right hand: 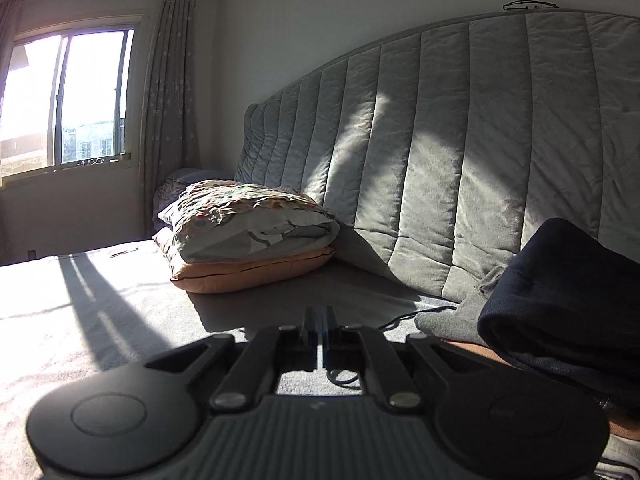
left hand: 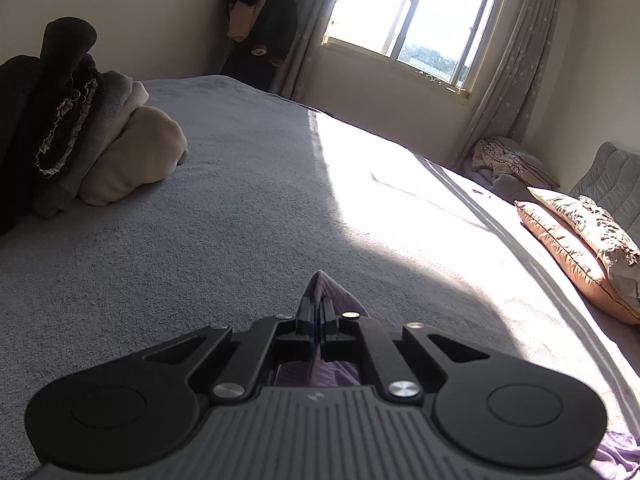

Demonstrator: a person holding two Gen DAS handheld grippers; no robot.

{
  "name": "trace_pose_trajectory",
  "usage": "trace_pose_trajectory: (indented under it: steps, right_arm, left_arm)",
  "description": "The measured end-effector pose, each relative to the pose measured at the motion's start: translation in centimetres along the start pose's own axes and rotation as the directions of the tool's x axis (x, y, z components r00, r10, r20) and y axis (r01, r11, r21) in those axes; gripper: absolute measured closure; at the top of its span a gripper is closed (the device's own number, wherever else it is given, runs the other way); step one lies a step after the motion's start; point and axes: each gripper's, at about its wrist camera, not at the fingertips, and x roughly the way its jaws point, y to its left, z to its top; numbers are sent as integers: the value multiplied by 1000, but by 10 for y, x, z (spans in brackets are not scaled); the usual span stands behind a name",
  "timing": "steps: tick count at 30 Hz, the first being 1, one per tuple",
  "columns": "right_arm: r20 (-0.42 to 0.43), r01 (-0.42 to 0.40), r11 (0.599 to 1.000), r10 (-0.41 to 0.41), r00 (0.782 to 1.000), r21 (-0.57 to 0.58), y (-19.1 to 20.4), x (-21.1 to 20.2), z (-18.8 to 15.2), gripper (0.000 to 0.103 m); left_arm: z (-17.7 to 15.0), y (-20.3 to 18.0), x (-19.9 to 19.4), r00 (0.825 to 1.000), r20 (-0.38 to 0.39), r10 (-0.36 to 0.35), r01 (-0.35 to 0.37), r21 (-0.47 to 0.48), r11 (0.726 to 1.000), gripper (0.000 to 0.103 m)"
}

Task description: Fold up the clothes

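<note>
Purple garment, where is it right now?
In the left wrist view, the purple garment is pinched in the shut left gripper at bottom centre, just above the grey bed; more of it trails under the gripper, bottom right.

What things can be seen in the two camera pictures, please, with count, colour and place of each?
bed cover: one, grey, spread over the bed, part in sunlight
folded clothes: one pile, black, grey and cream, far left on the bed
purple garment: one, lilac, pinched in the left gripper
pillows: two, a patterned one on an orange one, by the headboard
headboard: one, grey, padded, behind the pillows
dark garment: one, navy, folded, at right on the bed
window: one, bright, far wall
curtains: grey, beside the window
hanging clothes: dark, in the corner
left gripper: one, black, shut on the cloth
right gripper: one, black, shut, nothing visible in it
</note>
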Motion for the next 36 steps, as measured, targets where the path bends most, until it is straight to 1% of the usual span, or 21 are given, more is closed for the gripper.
trace_pose_trajectory:
  steps: [3,5,6,8,10,11,12,14,16,18,20,22,23,26,28,32,36]
  right_arm:
    - [-123,-21,1000,19,992,-16,-5,23,-17,99]
    - [-220,-27,1000,27,975,4,-12,44,-34,99]
    - [-244,-36,999,39,969,16,-15,51,-40,99]
    - [-284,-56,998,65,957,40,-18,64,-53,96]
    - [-298,-93,995,101,949,41,-16,73,-60,93]
    - [-309,-110,993,120,943,48,-14,77,-63,88]
    - [-321,-127,990,138,937,58,-12,81,-66,80]
    - [-350,-154,984,176,920,88,-7,88,-72,70]
    - [-364,-180,979,203,909,95,-1,94,-77,70]
    - [-384,-188,980,197,902,62,9,101,-85,70]
    - [-410,-191,982,173,896,-1,21,107,-93,71]
    - [-411,-198,975,141,901,-98,35,105,-96,96]
    - [-411,-201,974,141,901,-107,38,104,-95,102]
    - [-348,-187,977,142,927,-99,33,89,-81,102]
    - [-284,-159,984,131,950,-79,22,77,-65,102]
    - [-197,-147,989,141,970,-17,-2,54,-44,102]
    - [-119,-134,991,131,984,-16,-15,25,-26,102]
  left_arm:
    - [-1,3,1,1000,-8,5,-5,-20,1000,102]
    - [-1,4,0,1000,-2,7,-7,-19,1000,102]
    - [-1,4,-1,1000,1,8,-8,-18,1000,102]
    - [0,5,0,1000,3,10,-10,-19,1000,102]
    - [-1,5,2,1000,-1,10,-10,-17,1000,102]
    - [-1,5,2,1000,-3,10,-10,-12,1000,102]
    - [-2,4,3,1000,-5,11,-11,-7,1000,102]
    - [-2,3,3,1000,-10,12,-12,4,1000,102]
    - [-2,3,3,1000,-10,11,-11,8,1000,102]
    - [-2,3,2,1000,-11,8,-8,12,1000,102]
    - [-2,3,2,1000,-12,9,-8,21,1000,102]
    - [-3,2,3,1000,-13,14,-13,30,999,102]
    - [-3,2,3,1000,-13,15,-15,30,999,102]
    - [-2,2,1,1000,-8,7,-7,16,1000,102]
    - [-1,1,-1,1000,-3,0,0,12,1000,102]
    - [1,-1,-7,1000,13,-23,23,4,1000,102]
    - [3,-2,-19,996,53,-78,79,-23,997,102]
